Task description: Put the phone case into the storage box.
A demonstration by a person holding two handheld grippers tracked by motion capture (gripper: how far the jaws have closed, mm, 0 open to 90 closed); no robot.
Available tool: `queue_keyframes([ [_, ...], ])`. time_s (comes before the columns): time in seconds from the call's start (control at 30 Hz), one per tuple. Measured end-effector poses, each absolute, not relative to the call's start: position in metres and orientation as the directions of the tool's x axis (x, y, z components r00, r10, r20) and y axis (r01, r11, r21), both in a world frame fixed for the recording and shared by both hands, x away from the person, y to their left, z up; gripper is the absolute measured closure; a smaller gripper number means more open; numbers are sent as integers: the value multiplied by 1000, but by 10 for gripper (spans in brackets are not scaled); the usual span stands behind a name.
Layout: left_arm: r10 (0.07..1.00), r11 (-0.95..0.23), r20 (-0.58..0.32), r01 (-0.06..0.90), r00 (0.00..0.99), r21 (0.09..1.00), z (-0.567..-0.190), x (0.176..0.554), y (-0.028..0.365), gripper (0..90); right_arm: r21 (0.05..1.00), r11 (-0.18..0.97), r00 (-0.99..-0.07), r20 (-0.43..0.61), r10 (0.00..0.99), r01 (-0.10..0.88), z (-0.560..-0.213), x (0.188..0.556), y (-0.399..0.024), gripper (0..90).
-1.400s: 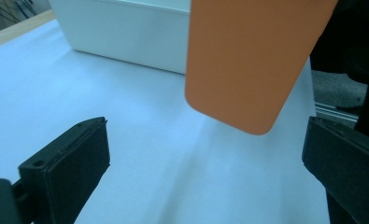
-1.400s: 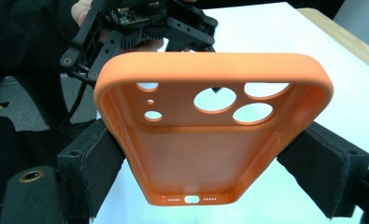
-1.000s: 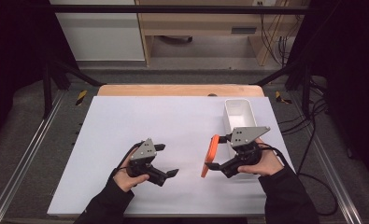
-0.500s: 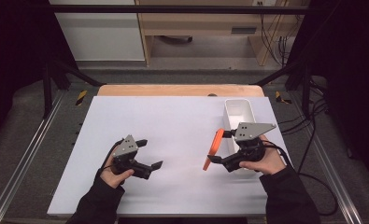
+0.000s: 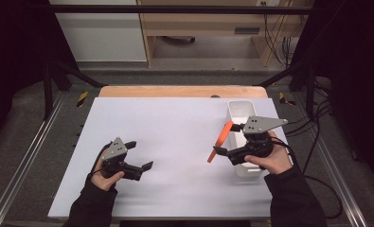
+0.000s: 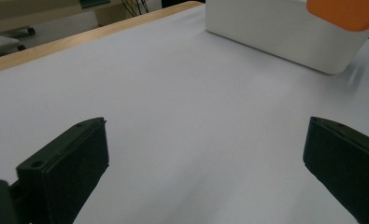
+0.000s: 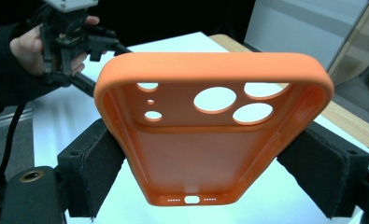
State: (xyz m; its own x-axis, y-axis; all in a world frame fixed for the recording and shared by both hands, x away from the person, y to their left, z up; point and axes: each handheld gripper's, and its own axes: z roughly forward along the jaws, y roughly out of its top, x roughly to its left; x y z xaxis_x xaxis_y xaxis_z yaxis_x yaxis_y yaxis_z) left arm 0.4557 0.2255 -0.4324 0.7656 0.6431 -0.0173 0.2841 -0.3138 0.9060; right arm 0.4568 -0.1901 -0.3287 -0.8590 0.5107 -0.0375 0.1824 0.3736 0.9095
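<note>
Change since the earlier frames: left claw (image 5: pixel 133 155) now sits farther toward the table's left edge, well apart from the right claw (image 5: pixel 223 142); the right claw's raised end now reaches over the bin's near wall.
Left claw: jaws apart, nothing between them, low over the white sheet (image 5: pixel 175 137); in its own view both black jaws frame bare sheet.
Right claw: jaws together, clamped on the two long edges of the orange phone case (image 7: pixel 210 135).
Phone case: held off the sheet, tilted, open side and camera cut-outs facing the right claw's camera; charging-port end nearest the claw body.
White bin (image 5: pixel 244 137): just beside the right claw, on its far side from the left claw, partly under the holding hand (image 5: pixel 270 158).
Step in hand: judged as carrying the gripped case toward the bin.
Next move: likely calls for bringing the case over the bin's opening, lowering it within the walls, then parting the jaws; the left claw need not assist.
</note>
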Motion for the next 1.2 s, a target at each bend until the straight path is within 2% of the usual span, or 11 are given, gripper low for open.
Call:
queue_keyframes([
  [1.2, 738, -261, -15, 306, 675, 916, -442, 457, 270, 0, 922, 323, -758, -52, 650, 214, -295, 476, -194, 161],
])
